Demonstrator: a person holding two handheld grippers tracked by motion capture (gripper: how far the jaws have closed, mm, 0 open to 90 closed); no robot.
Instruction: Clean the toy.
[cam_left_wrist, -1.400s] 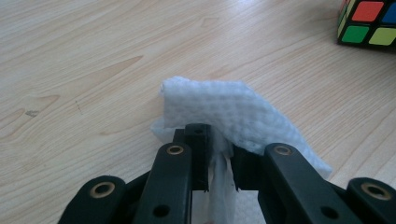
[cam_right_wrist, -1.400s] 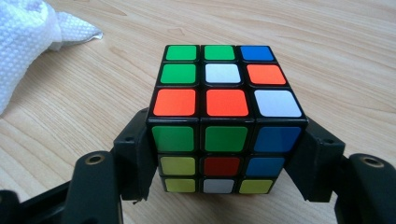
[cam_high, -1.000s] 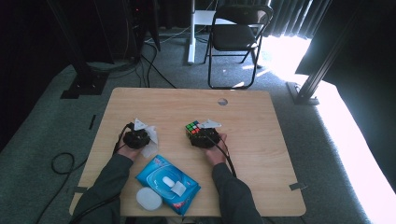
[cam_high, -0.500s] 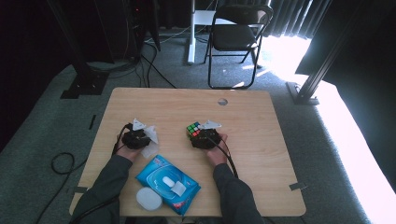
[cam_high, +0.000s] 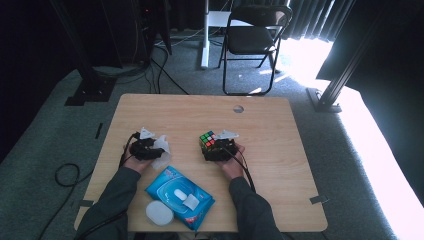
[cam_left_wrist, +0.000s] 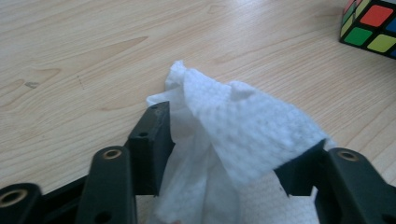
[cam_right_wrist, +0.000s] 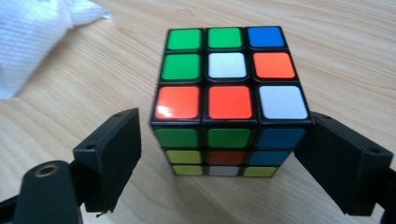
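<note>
A scrambled Rubik's cube (cam_right_wrist: 227, 100) stands on the wooden table (cam_high: 280, 150), right of centre in the high view (cam_high: 207, 139). My right gripper (cam_right_wrist: 219, 154) straddles it. Its jaws have just been opening, and a gap shows between the left jaw and the cube. A crumpled white wipe (cam_left_wrist: 233, 130) lies between the jaws of my left gripper (cam_left_wrist: 229, 154). Those jaws have also just been opening, and the wipe hangs loose and drapes over the right jaw. From above, the left gripper (cam_high: 150, 147) sits beside the wipe (cam_high: 162, 150) and the right gripper (cam_high: 212, 147) sits at the cube.
A blue pack of wet wipes (cam_high: 179, 194) and a white round lid (cam_high: 159, 212) lie near the front edge, between the person's forearms. A cable hole (cam_high: 238, 108) is at the back of the table. A folding chair (cam_high: 250, 40) stands on the floor beyond.
</note>
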